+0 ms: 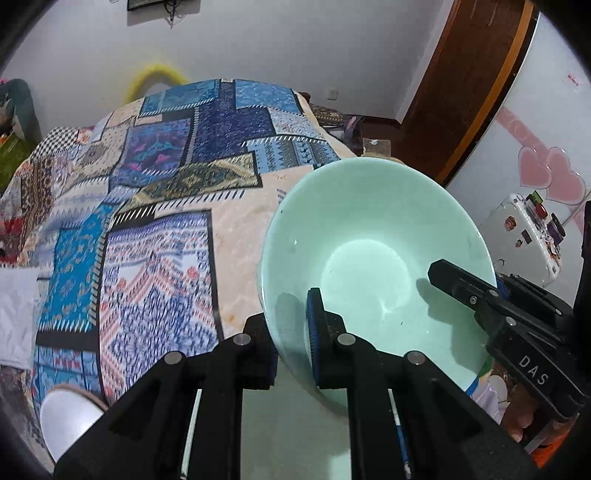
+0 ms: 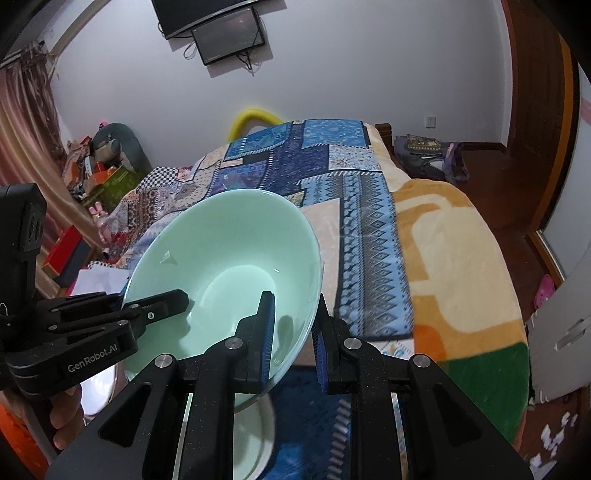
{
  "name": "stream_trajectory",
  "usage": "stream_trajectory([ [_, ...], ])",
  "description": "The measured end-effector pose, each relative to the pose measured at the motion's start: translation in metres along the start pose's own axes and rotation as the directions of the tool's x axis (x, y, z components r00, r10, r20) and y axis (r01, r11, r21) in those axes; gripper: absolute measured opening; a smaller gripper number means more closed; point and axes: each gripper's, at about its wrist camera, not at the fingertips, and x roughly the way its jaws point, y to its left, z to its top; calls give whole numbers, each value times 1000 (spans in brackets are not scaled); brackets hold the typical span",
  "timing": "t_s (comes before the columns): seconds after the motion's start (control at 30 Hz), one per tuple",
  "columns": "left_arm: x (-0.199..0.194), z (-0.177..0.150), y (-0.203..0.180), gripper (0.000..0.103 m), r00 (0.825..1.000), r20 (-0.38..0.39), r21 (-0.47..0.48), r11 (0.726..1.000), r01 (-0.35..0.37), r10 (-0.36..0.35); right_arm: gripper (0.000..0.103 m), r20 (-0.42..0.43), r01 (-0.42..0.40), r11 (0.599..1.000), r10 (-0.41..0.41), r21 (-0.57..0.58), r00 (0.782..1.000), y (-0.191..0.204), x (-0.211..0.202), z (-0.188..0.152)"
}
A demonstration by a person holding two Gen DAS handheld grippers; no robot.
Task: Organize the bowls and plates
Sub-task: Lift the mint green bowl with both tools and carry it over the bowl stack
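A: Where is the pale green bowl (image 1: 373, 236)?

B: It is held in the air over the bed, tilted, with both grippers on its rim. The left gripper (image 1: 291, 345) is closed on the near rim, one blue-padded finger inside the bowl and the other outside against the wall. The right gripper (image 2: 293, 341) is closed on the opposite rim in the same way, one pad inside and one outside.

A: What lies under and around it?

B: A patchwork bedspread (image 1: 155, 192) in blues, creams and reds covers most of the bed. In the right wrist view an orange, cream and green blanket (image 2: 454, 258) lies beside the bedspread on the right. Below the bowl, near the bottom of the left wrist view, a white plate (image 1: 66, 417) shows at the lower left, partly hidden by the gripper body. Whether it touches anything else cannot be told.

A: Does anything crowd the bowl?

B: Only the grippers themselves. Each one reaches into the other's view: the right gripper's black finger lies across the bowl's inside on the right of the left wrist view, and the left gripper does the same on the left of the right wrist view.

A: And farther off?

B: A screen (image 2: 229, 35) hangs on the white wall, a yellow curved thing (image 2: 255, 118) shows behind the bed, a wooden door frame (image 1: 476, 81) stands at the right, and boxes and clutter (image 2: 99, 173) are piled by the curtain at the left.
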Motion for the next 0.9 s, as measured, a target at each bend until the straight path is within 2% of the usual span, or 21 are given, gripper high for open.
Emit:
stream_trajectory([
  [0.4,-25,-54,32,13,1000,-18,-88,996,-5,3,17,-31,-49,998,48,-32,998,35,-2,-37],
  [0.9,-66,-108,100,13,997,2,-189,979,-81,83,18,-89,-130,985,120,-113,989,108,15,-65],
])
